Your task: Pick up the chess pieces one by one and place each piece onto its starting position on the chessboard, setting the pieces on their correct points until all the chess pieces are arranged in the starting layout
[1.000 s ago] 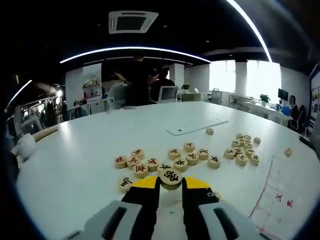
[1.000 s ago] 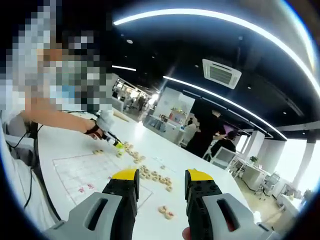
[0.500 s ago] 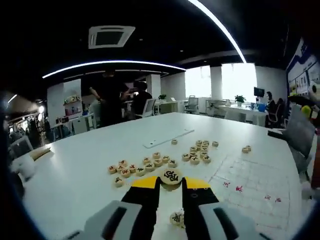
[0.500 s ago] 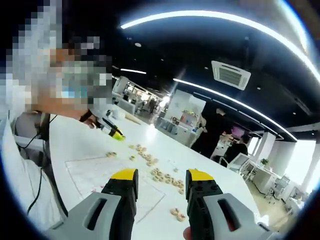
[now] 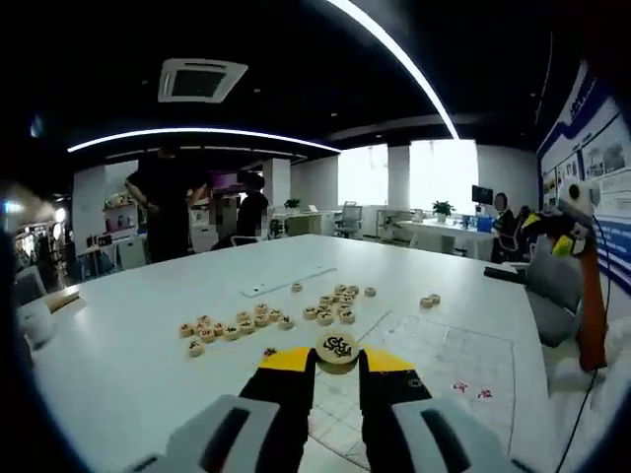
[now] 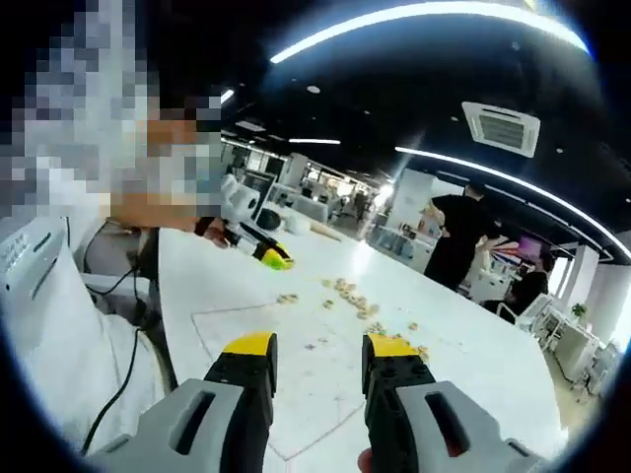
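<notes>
the left tongs (image 5: 337, 363) are gripping a small chess piece (image 5: 337, 347) by its rim above the chessboard (image 5: 434, 360); it is looking light, hard, slippery. the right tongs (image 6: 317, 357) are hovering released.

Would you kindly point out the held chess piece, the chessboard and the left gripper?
chess piece (image 5: 337, 347), left gripper view, its printed top face.
chessboard (image 5: 446, 355), left gripper view, bare grid area.
left gripper (image 5: 337, 361), left gripper view, midway between its yellow fingertips.
</notes>
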`<action>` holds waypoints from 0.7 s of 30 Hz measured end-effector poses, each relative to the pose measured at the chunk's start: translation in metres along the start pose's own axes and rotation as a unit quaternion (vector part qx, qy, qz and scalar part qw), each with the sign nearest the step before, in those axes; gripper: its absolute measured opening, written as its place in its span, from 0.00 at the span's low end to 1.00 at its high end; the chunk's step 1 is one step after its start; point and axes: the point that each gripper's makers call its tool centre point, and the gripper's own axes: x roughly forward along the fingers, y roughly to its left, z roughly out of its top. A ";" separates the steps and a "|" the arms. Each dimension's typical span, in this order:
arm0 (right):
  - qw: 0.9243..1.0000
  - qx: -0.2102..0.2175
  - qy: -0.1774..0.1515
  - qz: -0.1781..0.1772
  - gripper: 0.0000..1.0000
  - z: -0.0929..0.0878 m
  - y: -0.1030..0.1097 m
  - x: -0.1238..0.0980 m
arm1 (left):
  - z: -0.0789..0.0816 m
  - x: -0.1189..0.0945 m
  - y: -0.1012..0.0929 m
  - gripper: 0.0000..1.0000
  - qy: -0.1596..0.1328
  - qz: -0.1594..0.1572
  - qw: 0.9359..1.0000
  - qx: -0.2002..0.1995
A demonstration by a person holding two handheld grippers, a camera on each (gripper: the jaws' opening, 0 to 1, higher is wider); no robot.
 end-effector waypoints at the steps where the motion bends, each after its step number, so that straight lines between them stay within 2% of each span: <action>1: 1.000 -0.003 0.005 0.001 0.36 -0.002 0.001 0.001 | -0.008 0.000 -0.002 0.20 0.011 -0.002 1.000 0.003; 3: 1.000 -0.006 0.010 0.002 0.36 -0.004 0.002 0.002 | -0.021 -0.001 -0.002 0.20 0.028 -0.001 1.000 0.011; 6: 1.000 -0.007 0.010 0.005 0.36 -0.004 0.003 0.003 | -0.038 0.000 -0.003 0.20 0.041 -0.007 0.999 -0.015; 9: 1.000 -0.008 0.009 0.001 0.36 -0.003 0.002 0.002 | -0.052 0.002 0.000 0.20 0.057 0.001 0.998 -0.006; 13: 1.000 -0.009 0.004 0.000 0.36 0.000 0.002 0.000 | -0.071 0.008 0.004 0.20 0.076 0.007 0.997 -0.018; 15: 1.000 -0.009 0.003 0.001 0.36 0.000 0.003 0.000 | -0.079 0.010 0.010 0.20 0.089 0.017 0.996 -0.008; 21: 1.000 -0.020 0.009 0.010 0.37 -0.003 0.007 -0.001 | -0.088 0.012 0.014 0.20 0.094 0.028 0.995 -0.023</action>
